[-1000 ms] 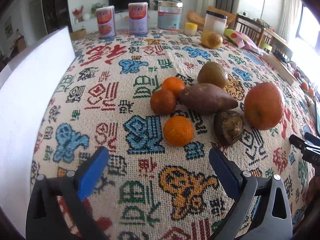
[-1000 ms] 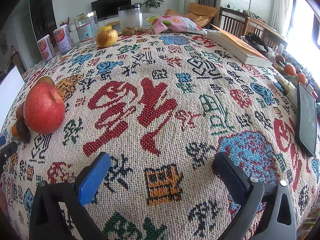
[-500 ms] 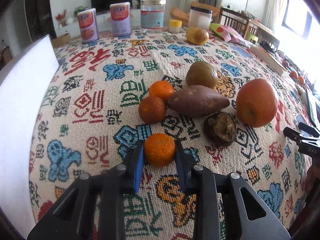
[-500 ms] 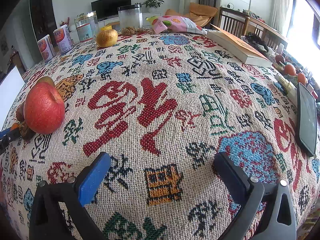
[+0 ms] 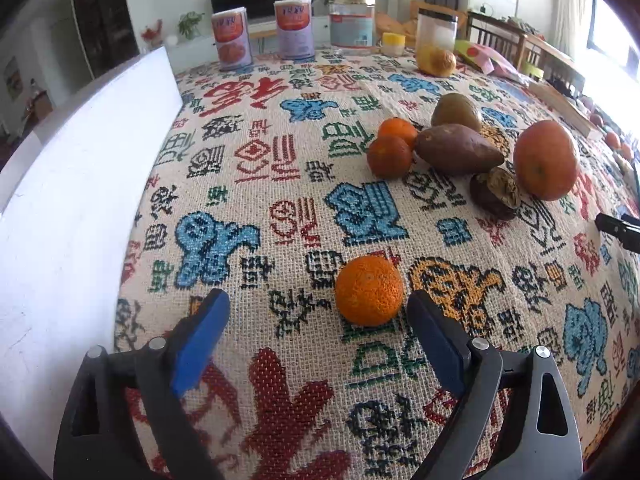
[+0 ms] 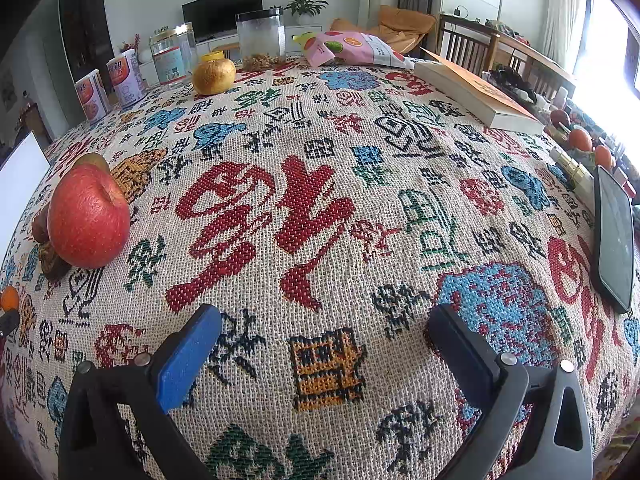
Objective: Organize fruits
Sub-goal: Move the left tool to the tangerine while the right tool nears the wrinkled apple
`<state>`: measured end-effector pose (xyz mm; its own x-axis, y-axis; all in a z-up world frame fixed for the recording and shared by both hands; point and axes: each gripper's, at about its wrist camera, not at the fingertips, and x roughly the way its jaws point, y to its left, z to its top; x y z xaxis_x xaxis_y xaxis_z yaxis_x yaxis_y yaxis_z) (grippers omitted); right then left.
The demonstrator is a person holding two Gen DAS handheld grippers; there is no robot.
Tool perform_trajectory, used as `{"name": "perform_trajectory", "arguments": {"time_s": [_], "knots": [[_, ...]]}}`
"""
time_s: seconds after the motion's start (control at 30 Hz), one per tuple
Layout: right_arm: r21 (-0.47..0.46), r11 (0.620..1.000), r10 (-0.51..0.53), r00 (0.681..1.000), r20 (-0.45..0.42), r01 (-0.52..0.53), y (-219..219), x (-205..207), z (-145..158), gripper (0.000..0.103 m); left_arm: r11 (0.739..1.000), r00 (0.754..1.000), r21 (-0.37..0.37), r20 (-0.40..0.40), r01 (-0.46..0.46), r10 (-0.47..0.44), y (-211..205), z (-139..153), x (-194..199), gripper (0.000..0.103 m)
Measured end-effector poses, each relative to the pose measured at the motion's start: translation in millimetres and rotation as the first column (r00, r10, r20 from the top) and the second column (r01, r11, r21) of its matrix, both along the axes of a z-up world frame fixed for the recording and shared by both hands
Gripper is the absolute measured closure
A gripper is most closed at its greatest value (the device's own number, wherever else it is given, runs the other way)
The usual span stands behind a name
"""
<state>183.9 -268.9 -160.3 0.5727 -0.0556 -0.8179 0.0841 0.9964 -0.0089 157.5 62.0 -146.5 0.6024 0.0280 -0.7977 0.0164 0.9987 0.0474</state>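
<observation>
So the loose mandarin (image 5: 369, 290) is sitting on the patterned tablecloth (image 5: 256, 184) between the blue pads of the left gripper (image 5: 316, 320), closer to the right-hand pad but not pinched by either, since the jaws are spreading apart and already stand wide. Further back there's the rest of the pile: two more mandarins (image 5: 390, 148) touching a sweet potato (image 5: 456, 148), a greenish fruit (image 5: 456, 111) behind it, a dark shrivelled fruit (image 5: 496, 196), and a big red apple (image 5: 546, 166), with a white board (image 5: 80, 200) off to the left. Right gripper (image 6: 324, 344) hangs wide open over bare cloth with nothing in it, well away from the apple at that view's left edge.
</observation>
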Motion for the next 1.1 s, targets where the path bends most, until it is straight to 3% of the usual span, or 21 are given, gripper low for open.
{"name": "perform_trajectory", "arguments": {"time_s": [0.23,1.1], "knots": [[0.0,1.0,0.0,1.0,0.0,0.0,-0.1,-0.1,0.0,0.0,0.998,0.998,-0.03,-0.015,-0.056,0.056,7.8,-4.7,3.7,0.001],[-0.001,1.0,0.0,1.0,0.0,0.0,0.5,-0.4,-0.2,0.0,0.998,0.998,-0.035,-0.014,-0.058,0.058,8.5,-4.8,3.5,0.0]]}}
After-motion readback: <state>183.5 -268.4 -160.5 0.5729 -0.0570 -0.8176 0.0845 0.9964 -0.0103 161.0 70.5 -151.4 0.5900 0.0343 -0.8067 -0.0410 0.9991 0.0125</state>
